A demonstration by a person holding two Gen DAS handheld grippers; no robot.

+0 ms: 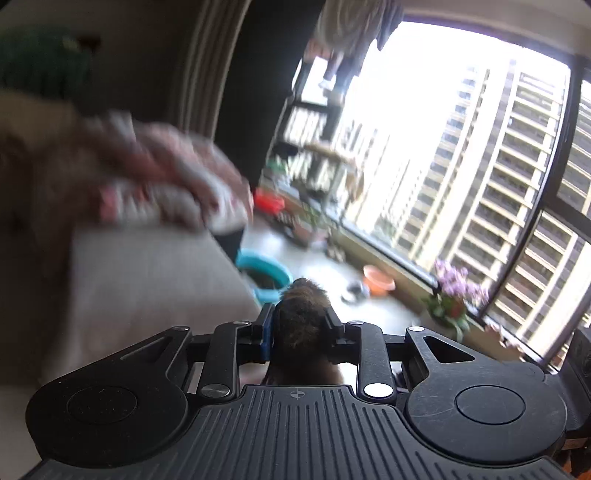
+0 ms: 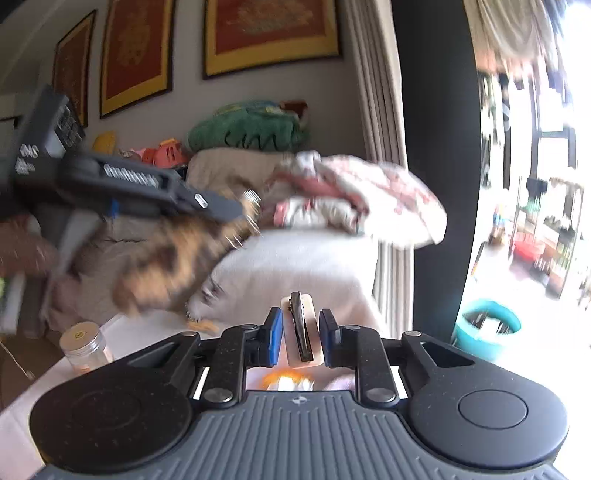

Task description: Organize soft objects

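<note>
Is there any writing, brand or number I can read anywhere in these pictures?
None can be read.
White lettering on the left gripper: too blurred to read.
Gold round mark on the jar lid: too small.
Gold designs in the framed red pictures: no legible words.

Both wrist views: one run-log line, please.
left gripper: shut on furry brown toy | right gripper: holding hair clip | blurred
</note>
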